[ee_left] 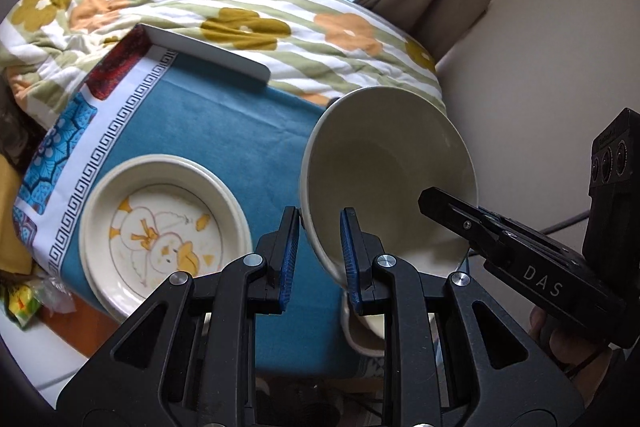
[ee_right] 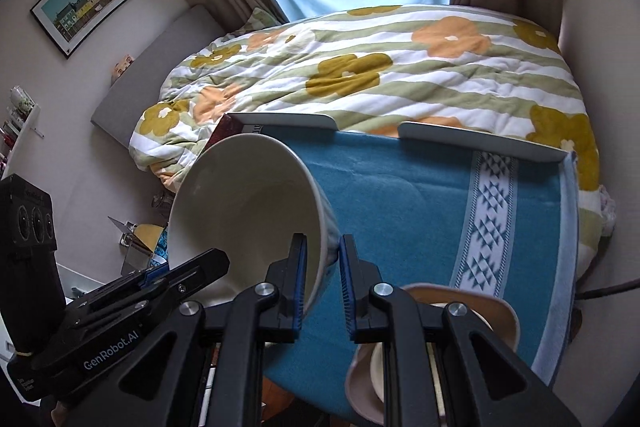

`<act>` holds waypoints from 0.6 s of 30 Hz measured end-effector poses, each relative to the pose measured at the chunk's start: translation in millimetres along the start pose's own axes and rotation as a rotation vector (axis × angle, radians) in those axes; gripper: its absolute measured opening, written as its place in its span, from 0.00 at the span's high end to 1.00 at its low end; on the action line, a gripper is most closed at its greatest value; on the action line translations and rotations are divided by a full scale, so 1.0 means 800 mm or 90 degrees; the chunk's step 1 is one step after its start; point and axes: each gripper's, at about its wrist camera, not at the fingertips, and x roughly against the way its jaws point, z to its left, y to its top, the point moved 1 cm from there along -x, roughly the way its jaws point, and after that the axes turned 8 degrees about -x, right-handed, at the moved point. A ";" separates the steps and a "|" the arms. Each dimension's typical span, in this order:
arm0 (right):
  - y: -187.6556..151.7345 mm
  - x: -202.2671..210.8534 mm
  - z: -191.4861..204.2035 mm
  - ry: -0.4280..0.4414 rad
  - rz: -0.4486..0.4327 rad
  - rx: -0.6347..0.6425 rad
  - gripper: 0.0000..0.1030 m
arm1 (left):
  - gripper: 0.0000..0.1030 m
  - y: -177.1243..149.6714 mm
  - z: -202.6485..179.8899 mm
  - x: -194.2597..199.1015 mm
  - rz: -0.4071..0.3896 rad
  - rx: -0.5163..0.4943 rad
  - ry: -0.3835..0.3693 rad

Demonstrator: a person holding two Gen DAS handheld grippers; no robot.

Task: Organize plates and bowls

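**Two-gripper carry of a large bowl above the table**

A bed with a floral quilt (ee_right: 360,75) fills the background toward 12 o'clock. In front of it stands the table, draped in a teal cloth (ee_right: 400,195) with patterned borders. The large cream bowl (ee_left: 384,179) hangs tilted in the air over this cloth, at 3 o'clock in the left wrist view and 9 o'clock in the right wrist view. The left gripper (ee_left: 320,259) clenches one side of its rim, wall between the blue pads; the right gripper (ee_right: 322,283) clenches the opposite side likewise. Two opposed rim grips probably steady a deep, heavy vessel. A duck-patterned plate (ee_left: 164,231) lies at 8 o'clock on the cloth, seemingly atop another. A smaller beige bowl (ee_right: 496,311), another dish nested inside, sits at 5 o'clock, a likely stacking site.
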 end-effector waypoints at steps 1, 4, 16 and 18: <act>-0.007 0.009 -0.010 -0.006 -0.002 -0.009 0.85 | 0.82 -0.006 -0.010 -0.004 0.009 -0.007 -0.008; -0.026 0.028 -0.040 -0.028 -0.008 -0.038 0.85 | 0.82 -0.021 -0.041 -0.021 0.045 -0.036 -0.025; -0.088 0.025 -0.132 -0.100 0.021 -0.153 0.85 | 0.82 -0.063 -0.112 -0.097 0.172 -0.160 -0.026; -0.095 0.015 -0.140 -0.100 0.030 -0.165 0.85 | 0.82 -0.067 -0.117 -0.105 0.180 -0.180 -0.008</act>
